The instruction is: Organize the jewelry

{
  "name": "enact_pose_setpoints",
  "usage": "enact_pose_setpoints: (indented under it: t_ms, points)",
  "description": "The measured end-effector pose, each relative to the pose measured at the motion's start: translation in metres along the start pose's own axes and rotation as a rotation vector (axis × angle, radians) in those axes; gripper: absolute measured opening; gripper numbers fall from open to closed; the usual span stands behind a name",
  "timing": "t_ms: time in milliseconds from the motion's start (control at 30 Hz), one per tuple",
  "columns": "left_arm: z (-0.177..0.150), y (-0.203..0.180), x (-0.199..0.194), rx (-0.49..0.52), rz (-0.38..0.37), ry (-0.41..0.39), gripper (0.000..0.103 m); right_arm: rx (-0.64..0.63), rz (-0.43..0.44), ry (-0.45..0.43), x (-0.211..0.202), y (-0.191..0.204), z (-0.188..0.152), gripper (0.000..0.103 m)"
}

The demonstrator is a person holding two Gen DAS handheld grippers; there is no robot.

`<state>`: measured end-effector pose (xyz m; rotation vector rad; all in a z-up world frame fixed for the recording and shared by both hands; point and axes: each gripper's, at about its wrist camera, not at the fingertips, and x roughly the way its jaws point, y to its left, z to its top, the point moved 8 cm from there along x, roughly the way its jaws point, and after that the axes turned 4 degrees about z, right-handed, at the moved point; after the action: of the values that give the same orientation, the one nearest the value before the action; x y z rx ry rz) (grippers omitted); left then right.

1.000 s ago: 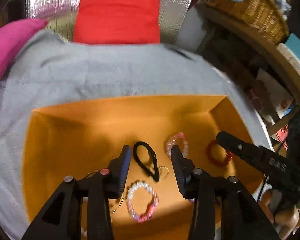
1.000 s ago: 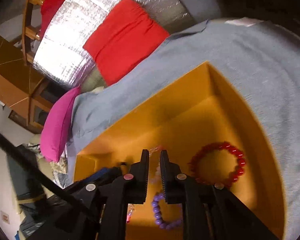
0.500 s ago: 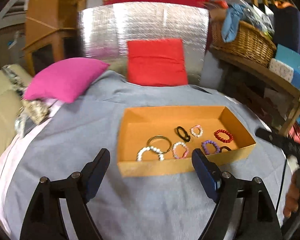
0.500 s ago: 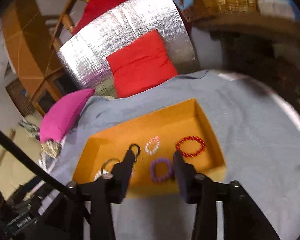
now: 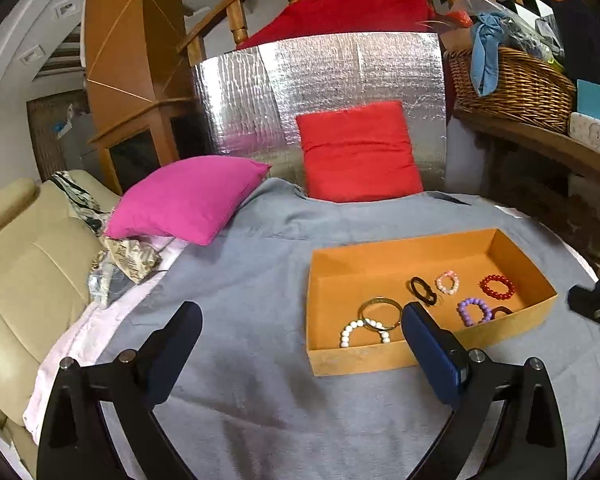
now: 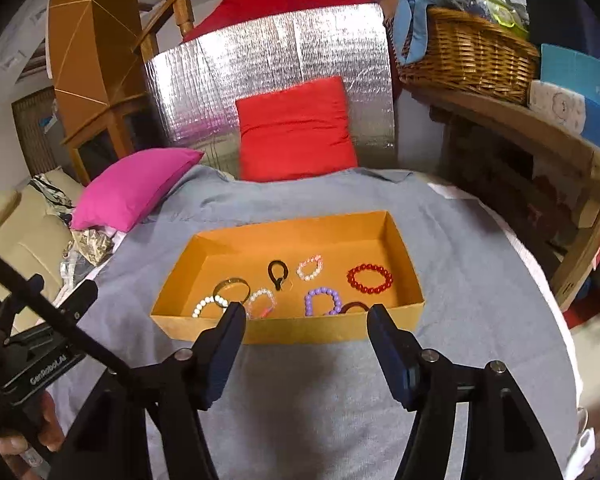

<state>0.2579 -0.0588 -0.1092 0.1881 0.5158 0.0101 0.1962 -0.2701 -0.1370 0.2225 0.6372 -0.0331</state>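
An orange box [image 6: 300,330] lies on the grey blanket and also shows in the left wrist view [image 5: 380,360]. In it lie a red bead bracelet [image 6: 369,279], a purple one [image 6: 322,301], a pink one [image 6: 310,268], a white one [image 6: 208,305], a gold bangle [image 6: 232,289], a black hair tie [image 6: 278,274] and others. My right gripper [image 6: 306,314] is open and empty, held back just in front of the box's near wall. My left gripper [image 5: 300,314] is open and empty, to the left of the box.
A grey blanket [image 6: 320,400] covers the surface. A pink cushion [image 5: 188,200] and a red cushion [image 5: 358,152] lie at the back before a silver foil panel [image 5: 320,88]. A wicker basket [image 6: 460,52] stands on a wooden shelf at the right. A beige sofa [image 5: 24,264] is at the left.
Both grippers have pulled back out of the box and up, away from the jewelry. Both have opened wide; the right one was nearly shut a second ago.
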Motion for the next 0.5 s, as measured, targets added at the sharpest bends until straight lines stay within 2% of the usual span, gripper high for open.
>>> enact_pose_setpoints:
  t_ms: [133, 267, 500]
  points:
    - [0.001, -0.006, -0.002, -0.009, -0.02, -0.002, 0.1, -0.004, -0.019, 0.028, 0.019, -0.003, -0.009, 0.067]
    - [0.002, -0.014, -0.004, -0.017, -0.039, -0.002, 0.1, 0.008, -0.021, 0.015, 0.019, -0.008, -0.011, 0.067]
    - [0.0, -0.016, -0.004, -0.037, -0.018, 0.008, 0.1, 0.023, -0.029, 0.009, 0.021, -0.016, -0.014, 0.067]
